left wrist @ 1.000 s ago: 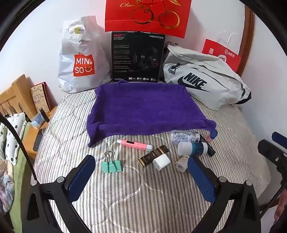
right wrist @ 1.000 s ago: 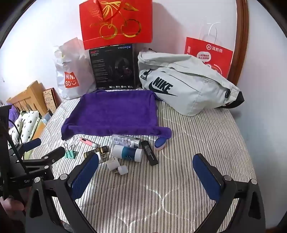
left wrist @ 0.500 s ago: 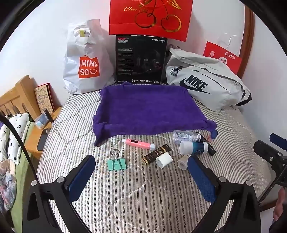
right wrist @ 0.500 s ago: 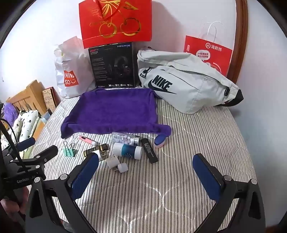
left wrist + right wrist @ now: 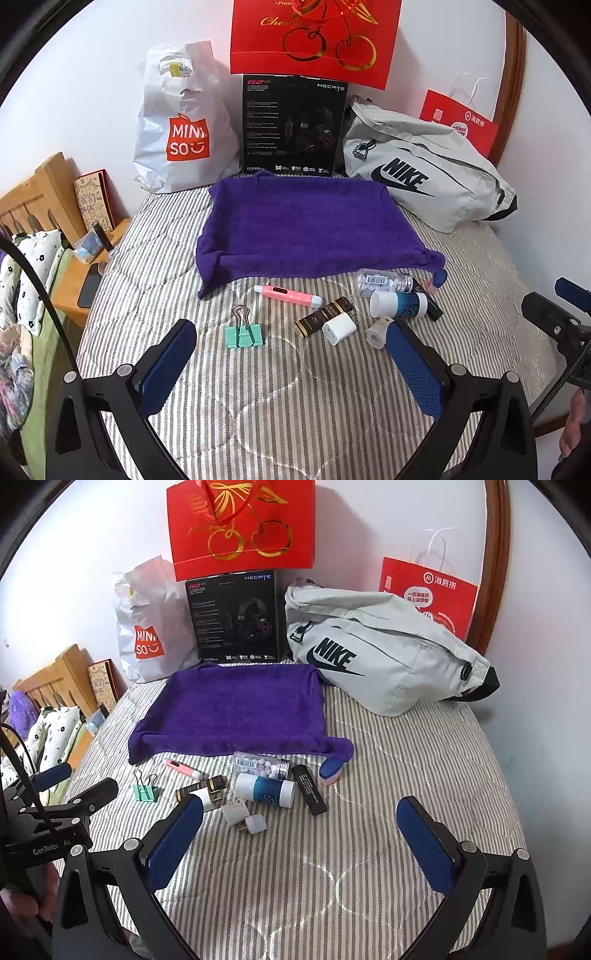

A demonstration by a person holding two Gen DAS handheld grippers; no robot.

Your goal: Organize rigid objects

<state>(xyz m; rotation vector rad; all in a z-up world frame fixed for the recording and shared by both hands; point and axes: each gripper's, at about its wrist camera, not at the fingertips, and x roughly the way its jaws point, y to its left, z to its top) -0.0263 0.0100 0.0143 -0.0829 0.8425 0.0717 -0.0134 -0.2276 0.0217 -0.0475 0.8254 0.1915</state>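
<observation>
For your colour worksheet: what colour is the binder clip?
Mint green binder clip with silver wire handles, clearest in the left wrist view.

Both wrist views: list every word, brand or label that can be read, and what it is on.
"MINI SO": white plastic bag.
"HECATE", "G2": black headset box.
"NIKE": grey bag.
"GenRobo… AI", partly hidden: left tongs body.
"海底捞": red paper bag.
Gold script on cherry gift bag, brown bar and barcode bottle: too blurred.

White walls (image 5: 92, 74), striped bed (image 5: 295, 406)
</observation>
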